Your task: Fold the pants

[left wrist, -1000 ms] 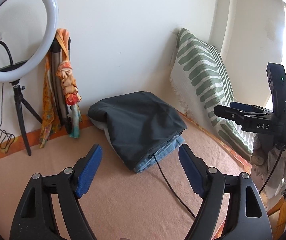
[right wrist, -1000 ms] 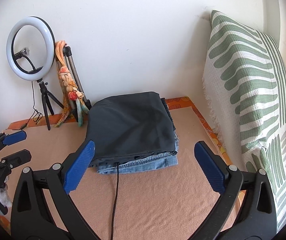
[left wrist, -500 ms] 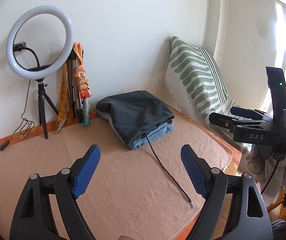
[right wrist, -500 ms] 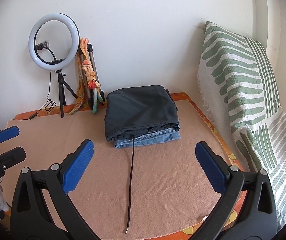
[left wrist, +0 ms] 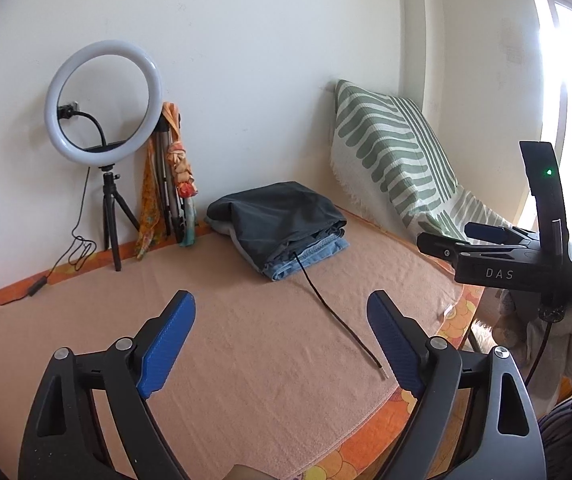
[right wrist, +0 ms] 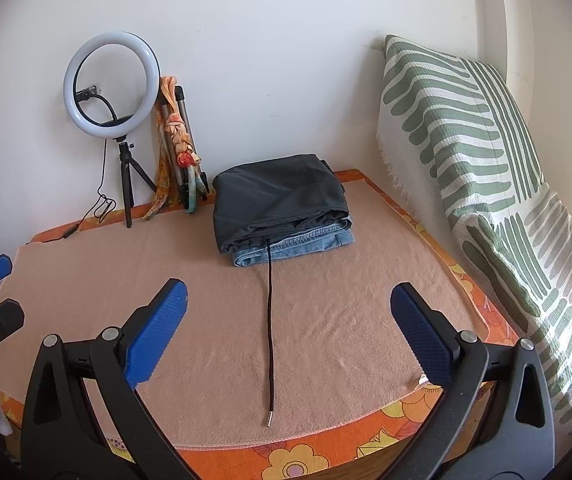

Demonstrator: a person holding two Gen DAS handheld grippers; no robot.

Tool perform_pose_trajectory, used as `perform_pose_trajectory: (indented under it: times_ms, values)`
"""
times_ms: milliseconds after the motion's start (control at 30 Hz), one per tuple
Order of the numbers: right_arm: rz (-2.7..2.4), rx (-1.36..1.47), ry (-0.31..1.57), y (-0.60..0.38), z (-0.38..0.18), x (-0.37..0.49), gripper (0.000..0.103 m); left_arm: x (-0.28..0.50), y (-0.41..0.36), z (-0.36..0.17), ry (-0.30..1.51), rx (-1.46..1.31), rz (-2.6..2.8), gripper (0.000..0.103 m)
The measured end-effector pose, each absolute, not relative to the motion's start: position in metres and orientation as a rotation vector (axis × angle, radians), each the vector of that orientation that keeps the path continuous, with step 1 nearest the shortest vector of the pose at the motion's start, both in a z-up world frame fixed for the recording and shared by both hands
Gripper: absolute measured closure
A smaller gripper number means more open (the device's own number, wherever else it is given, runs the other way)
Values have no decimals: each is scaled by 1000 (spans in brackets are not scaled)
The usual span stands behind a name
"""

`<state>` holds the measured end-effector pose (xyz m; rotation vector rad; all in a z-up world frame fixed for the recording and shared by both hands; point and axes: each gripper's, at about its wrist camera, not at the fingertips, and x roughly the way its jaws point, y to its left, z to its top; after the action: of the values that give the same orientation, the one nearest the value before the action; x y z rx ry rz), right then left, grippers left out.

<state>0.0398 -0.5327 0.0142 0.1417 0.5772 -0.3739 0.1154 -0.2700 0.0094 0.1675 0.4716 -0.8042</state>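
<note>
Two folded pants (right wrist: 282, 204) stacked on peach blanket (right wrist: 325, 320), left claw (left wrist: 282, 340) just widened, empty, right claw (right wrist: 286, 332) wide, empty

The left black gripper with blue-padded fingers (left wrist: 282, 334) has just been opening, nothing between its fingers. The right black gripper (right wrist: 287, 320) gapes wide, empty, beside it.

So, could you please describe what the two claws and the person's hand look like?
Both the left claw and the right claw have black plastic frames, silver rivets and blue ribbed pads. Seen from the side, the right claw carries white "DAS" lettering, a green light and a thin black cable. The hand holding it wears a whitish knit glove.
</note>
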Motion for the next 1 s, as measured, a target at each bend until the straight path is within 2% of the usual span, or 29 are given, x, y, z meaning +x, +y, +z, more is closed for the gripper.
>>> perform_pose_trajectory:
  times_ms: [100, 167, 233, 1000]
  values:
    - [-398, 122, 564, -529, 9, 36, 0, 111, -269, 5, 458, 186, -793, 13]
    - [-396, 110, 569, -526, 6, 37, 0, 110, -269, 1, 461, 191, -778, 5]
    - [-396, 110, 573, -525, 4, 38, 0, 109, -269, -2, 457, 198, -765, 1]
    - [-455, 167, 561, -541, -6, 28, 0, 104, -267, -4, 438, 211, -741, 1]
